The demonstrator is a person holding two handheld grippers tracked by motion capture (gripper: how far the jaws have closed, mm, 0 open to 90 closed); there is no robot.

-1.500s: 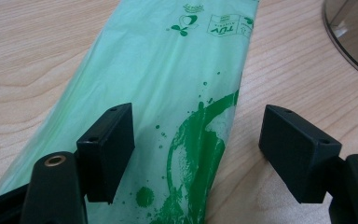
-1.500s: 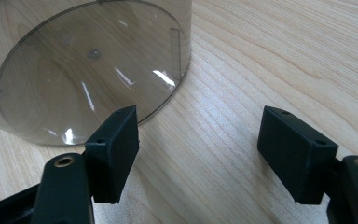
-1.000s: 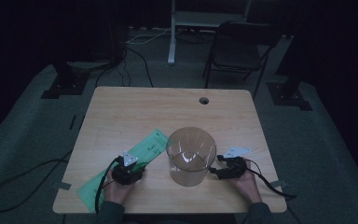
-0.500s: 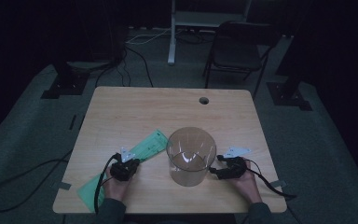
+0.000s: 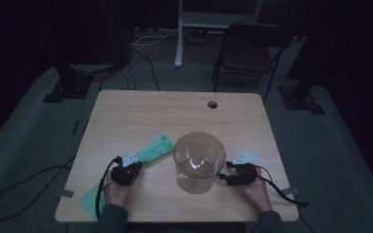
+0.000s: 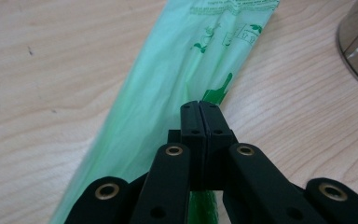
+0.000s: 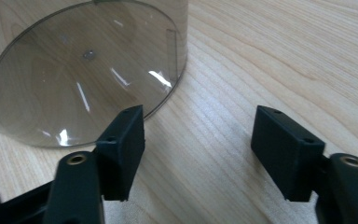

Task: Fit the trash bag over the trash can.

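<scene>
The left gripper (image 6: 199, 108) is clamping tight on the green plastic bag (image 6: 177, 79), which is lying flat and running diagonally across the wooden table (image 5: 141, 111) at lower left of the high view. The right gripper (image 7: 198, 140) is standing wide, jaws just narrowing slightly with nothing between them, beside the clear plastic container (image 5: 198, 161) at lower centre.

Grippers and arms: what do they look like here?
Both are black two-jaw tools, left and right, with flat rectangular pads, brass-coloured rivets on the links, a grey three-cornered plate on top and a trailing black cable. The person wears dark long sleeves.
</scene>
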